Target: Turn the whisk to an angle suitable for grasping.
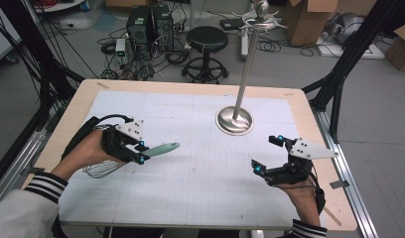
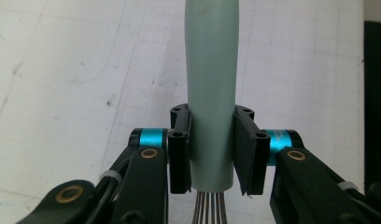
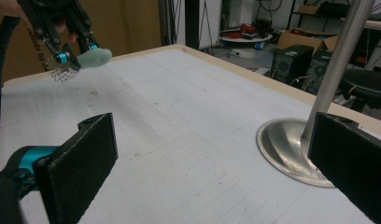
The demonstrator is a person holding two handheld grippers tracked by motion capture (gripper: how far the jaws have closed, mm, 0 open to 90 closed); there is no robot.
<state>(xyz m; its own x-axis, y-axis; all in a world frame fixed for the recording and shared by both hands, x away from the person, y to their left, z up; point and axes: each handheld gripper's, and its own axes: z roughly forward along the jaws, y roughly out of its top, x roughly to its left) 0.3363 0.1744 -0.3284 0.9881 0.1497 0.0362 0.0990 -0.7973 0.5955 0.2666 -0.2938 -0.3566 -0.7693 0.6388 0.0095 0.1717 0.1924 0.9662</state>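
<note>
Whisk (image 2: 211,93) handle tip cut off by top edge; wires mostly hidden below tool (image 2: 211,154).

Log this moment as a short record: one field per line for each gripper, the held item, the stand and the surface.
left gripper: shut on the whisk, fingers clamped on both sides of its handle
whisk: pale green handle pointing toward the table's middle, wire end back by the person's hand
right gripper: open, holding nothing, fingers spread wide above the mat
metal stand: upright on a round base, right of centre, far from the whisk
white mat: covers the wooden table, faint grid lines
</note>
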